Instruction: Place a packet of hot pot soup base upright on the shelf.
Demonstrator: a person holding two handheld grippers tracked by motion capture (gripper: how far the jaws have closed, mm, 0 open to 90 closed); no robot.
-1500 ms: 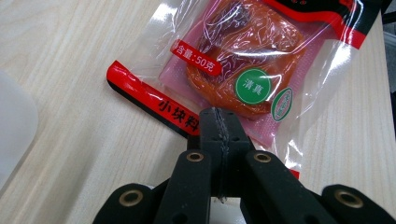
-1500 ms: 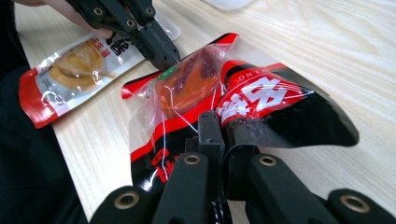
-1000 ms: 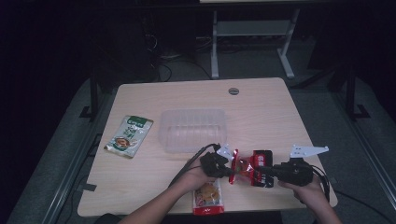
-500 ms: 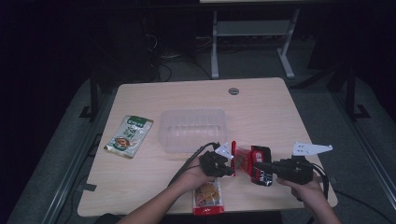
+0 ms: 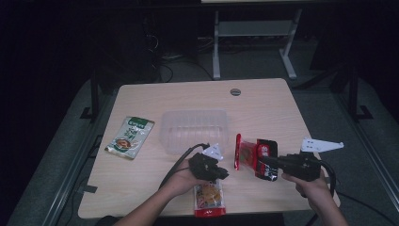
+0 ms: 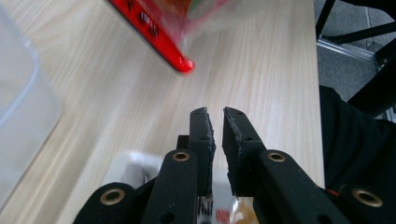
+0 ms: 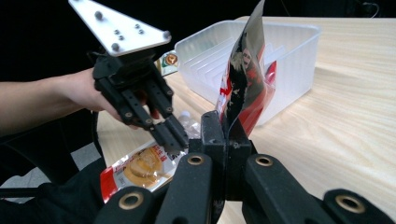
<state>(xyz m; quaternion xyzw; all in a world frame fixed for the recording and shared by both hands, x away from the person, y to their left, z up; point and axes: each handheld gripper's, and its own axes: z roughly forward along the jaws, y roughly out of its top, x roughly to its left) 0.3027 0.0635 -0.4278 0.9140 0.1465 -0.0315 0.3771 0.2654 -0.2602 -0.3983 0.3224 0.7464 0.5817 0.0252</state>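
One pale wooden table (image 5: 188, 99), dark room

We can read no words, brands or numbers anywhere here. The green packet (image 5: 129, 137) at the far left of the table carries a white patch of print near its top, too small for us to make out, and the red-and-black packet (image 5: 256, 157) at the right shows white marks that stay blurred. The orange packet (image 7: 140, 170) at the near edge has a red band whose lettering we cannot resolve either.
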